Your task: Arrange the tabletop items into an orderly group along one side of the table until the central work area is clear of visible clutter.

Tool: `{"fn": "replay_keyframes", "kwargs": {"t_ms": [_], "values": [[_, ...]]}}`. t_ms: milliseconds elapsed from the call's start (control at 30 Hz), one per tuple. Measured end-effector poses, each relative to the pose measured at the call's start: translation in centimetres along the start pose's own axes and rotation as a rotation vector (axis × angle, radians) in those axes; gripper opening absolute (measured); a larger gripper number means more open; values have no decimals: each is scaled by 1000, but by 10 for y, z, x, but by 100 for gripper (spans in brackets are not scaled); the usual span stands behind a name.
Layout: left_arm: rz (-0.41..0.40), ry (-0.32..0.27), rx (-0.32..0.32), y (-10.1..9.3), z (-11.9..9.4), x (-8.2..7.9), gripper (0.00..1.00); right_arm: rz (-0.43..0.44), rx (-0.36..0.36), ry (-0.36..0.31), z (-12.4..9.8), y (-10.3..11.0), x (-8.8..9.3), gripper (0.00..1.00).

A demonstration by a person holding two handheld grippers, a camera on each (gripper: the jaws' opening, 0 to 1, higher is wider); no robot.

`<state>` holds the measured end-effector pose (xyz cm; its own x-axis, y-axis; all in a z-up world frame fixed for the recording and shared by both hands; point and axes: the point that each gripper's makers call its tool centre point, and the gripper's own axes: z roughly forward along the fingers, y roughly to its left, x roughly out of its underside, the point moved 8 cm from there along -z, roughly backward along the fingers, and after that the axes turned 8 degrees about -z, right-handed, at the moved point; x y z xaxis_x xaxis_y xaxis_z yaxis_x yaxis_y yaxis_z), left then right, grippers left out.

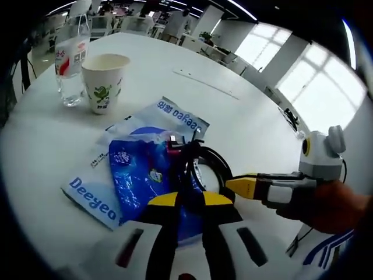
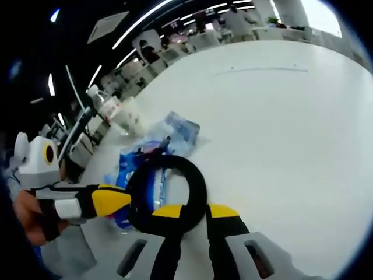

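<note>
Now holding black ring (image 2: pixel 169 195) with both tongs, left tongs (image 1: pixel 189 195) and right tongs (image 2: pixel 189 213) clenched on it above blue packets (image 1: pixel 140 169) near cup (image 1: pixel 105 81), probably to carry it aside.

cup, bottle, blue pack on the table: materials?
Cup: looks like paper, matte off-white with a printed green figure and rolled rim. Bottle: clear plastic, see-through wall under a red and white label. Blue pack: probably soft plastic film, glossy and wrinkled, with glare spots; its contents cannot be told.
</note>
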<state>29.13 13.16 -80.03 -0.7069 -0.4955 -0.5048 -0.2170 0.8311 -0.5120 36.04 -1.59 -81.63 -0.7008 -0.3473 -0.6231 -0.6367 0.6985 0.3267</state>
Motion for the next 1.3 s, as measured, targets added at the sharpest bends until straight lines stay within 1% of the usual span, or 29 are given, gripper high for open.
{"fn": "replay_keyframes", "kwargs": {"t_ms": [167, 300, 467, 633, 833, 933, 1100, 1167, 1233, 1300], "values": [[-3, 13, 2, 2, 5, 0, 6, 7, 13, 3, 5, -3, 1, 10], [-4, 16, 10, 4, 6, 0, 5, -4, 21, -12, 5, -5, 1, 4], [-4, 12, 17, 3, 5, 0, 5, -3, 20, -29, 1, -2, 2, 3], [-6, 10, 28, 1, 4, 0, 4, 0, 19, -46, 2, -4, 1, 3], [-5, 6, 46, -6, 2, -1, 3, 8, 25, -68, -5, -10, -2, 3], [-2, 9, 52, -8, 2, -1, 2, 12, 28, -78, -9, -6, -2, 2], [12, 12, 61, -14, 4, -2, 0, 33, 41, -101, -19, -14, -3, 1], [13, 18, 63, -15, 7, -1, 0, 37, 44, -98, -20, -12, -1, 1], [19, 28, 64, -17, 9, 1, 0, 56, 50, -102, -19, -17, 0, 1], [19, 31, 67, -19, 9, 2, 0, 65, 55, -110, -22, -14, 2, 1]]}}
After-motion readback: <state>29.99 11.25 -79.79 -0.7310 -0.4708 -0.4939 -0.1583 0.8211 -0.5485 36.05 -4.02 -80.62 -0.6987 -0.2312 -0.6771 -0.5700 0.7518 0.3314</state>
